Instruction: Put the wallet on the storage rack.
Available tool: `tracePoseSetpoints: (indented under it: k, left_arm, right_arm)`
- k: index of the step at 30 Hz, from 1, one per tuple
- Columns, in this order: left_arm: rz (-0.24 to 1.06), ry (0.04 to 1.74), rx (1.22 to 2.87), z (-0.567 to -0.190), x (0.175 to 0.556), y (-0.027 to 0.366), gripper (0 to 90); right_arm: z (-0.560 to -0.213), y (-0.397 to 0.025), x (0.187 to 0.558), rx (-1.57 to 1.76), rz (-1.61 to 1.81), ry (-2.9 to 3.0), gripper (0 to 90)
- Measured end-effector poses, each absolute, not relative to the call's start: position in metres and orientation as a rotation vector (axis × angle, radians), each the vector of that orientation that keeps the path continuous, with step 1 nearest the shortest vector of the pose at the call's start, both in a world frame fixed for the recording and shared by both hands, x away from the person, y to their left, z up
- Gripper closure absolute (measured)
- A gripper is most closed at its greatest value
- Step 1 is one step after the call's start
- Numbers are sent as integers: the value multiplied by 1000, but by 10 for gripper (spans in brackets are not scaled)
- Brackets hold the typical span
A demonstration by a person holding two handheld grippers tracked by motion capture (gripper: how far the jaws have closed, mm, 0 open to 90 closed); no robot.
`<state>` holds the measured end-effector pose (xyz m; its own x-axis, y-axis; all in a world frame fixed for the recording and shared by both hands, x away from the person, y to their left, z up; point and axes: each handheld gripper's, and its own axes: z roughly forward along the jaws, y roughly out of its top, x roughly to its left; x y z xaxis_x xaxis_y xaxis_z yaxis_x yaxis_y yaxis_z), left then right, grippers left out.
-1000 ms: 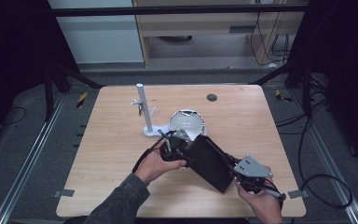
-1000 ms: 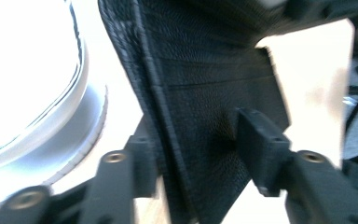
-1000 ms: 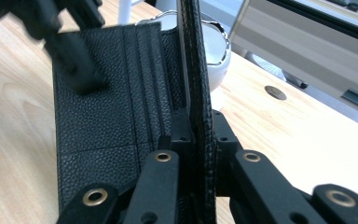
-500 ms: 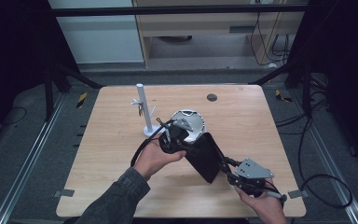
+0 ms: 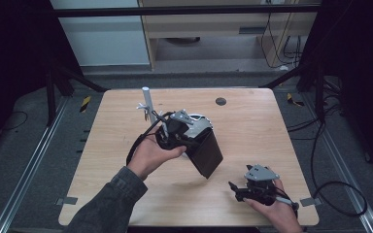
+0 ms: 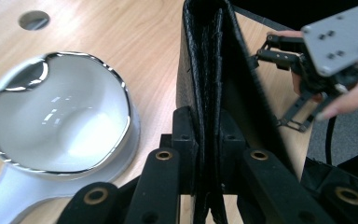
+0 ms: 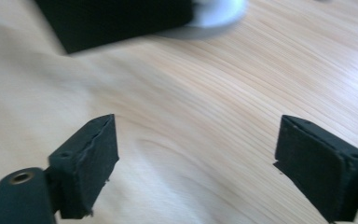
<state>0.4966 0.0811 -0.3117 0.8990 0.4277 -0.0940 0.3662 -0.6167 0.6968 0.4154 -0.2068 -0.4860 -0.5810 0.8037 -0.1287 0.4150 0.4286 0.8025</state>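
Here we list:
Left gripper (image 6: 205, 135): pinching the black pouch (image 5: 208, 153), lifted over the table (image 5: 252, 126) centre.
Right gripper (image 7: 196, 172): spread wide, near the front right corner, apart from it.

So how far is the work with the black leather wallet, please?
Done: the left gripper is clamped on the black leather wallet, which is off the wooden table. In hand: it hangs beside the white bowl-shaped dish. Left: unclear; the right gripper is open over bare wood.
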Motion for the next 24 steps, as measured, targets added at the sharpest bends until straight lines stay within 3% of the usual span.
tracePoseSetpoints:
  k: [13, 24]
  left_arm:
    - [177, 587, 2248, -264, 505, 91, 814]
    - [206, 624, 2243, -250, 522, 92, 814]
  right_arm:
    - [-500, -236, 443, 1384, 927, 2043, 52]
    - [-508, -239, 451, 1445, 871, 2048, 51]
